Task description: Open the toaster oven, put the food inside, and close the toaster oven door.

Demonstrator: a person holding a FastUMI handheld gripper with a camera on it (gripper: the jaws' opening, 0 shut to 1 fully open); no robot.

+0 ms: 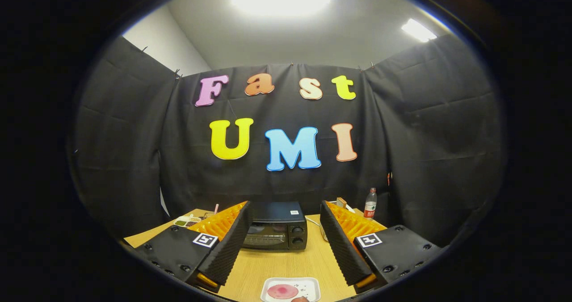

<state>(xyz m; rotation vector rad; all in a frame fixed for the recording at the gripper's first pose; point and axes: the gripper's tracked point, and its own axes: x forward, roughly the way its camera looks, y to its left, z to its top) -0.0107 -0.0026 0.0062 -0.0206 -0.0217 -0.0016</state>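
Note:
A black toaster oven (277,227) stands on the wooden table (286,262), beyond my fingers and between them. Its glass door is shut and two knobs sit on its right side. Close under me lies a white tray (290,289) holding a round pink slice of food (282,291). My gripper (286,212) is held above the table, open wide, with nothing between the fingers. Both the oven and the tray are apart from the fingers.
A plastic water bottle (370,203) stands at the back right of the table. A small dish with dark and green bits (187,221) lies at the back left. A white cable (318,227) runs from the oven's right side.

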